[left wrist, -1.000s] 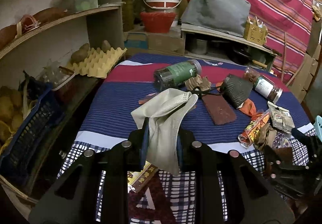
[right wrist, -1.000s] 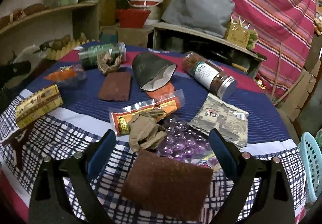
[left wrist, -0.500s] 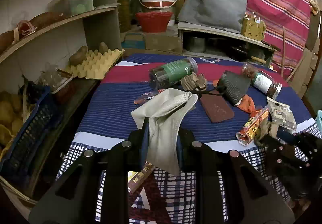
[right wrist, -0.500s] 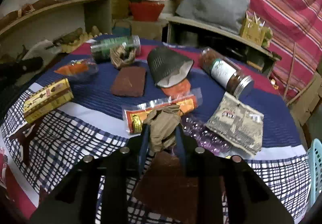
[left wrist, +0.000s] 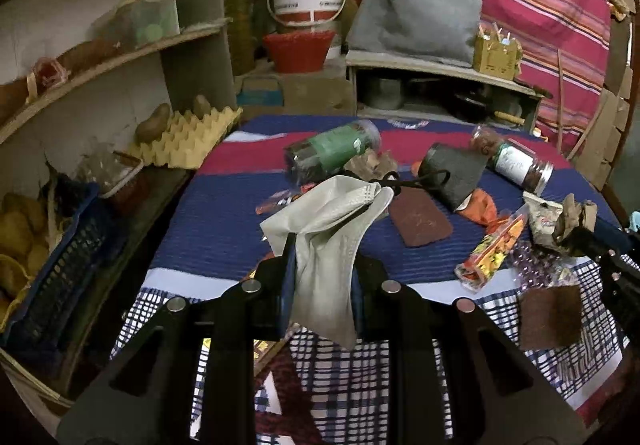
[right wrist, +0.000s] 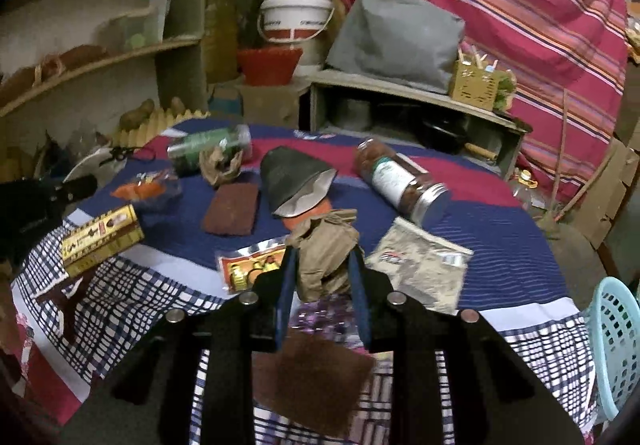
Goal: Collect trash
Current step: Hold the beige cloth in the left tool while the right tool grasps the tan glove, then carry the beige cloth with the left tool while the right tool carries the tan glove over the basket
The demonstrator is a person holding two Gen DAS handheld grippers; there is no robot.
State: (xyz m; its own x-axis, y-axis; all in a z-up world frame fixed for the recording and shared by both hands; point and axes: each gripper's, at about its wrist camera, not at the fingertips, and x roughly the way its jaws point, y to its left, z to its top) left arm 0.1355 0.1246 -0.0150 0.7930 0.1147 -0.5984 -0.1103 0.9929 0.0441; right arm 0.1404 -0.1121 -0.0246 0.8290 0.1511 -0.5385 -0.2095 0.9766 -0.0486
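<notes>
Both tongs are carrying trash above the cluttered worktop (right wrist: 516, 241): the left tongs (left wrist: 322, 269) are pinching a pale face mask (left wrist: 332, 241) that is hanging lengthwise between the fingers, while the right tongs (right wrist: 323, 273) are clamping a crumpled brown paper wad (right wrist: 326, 249). The light-blue basket (right wrist: 618, 341) is sitting low to the right of the right tongs, nearer that hand, likely the drop point.
</notes>
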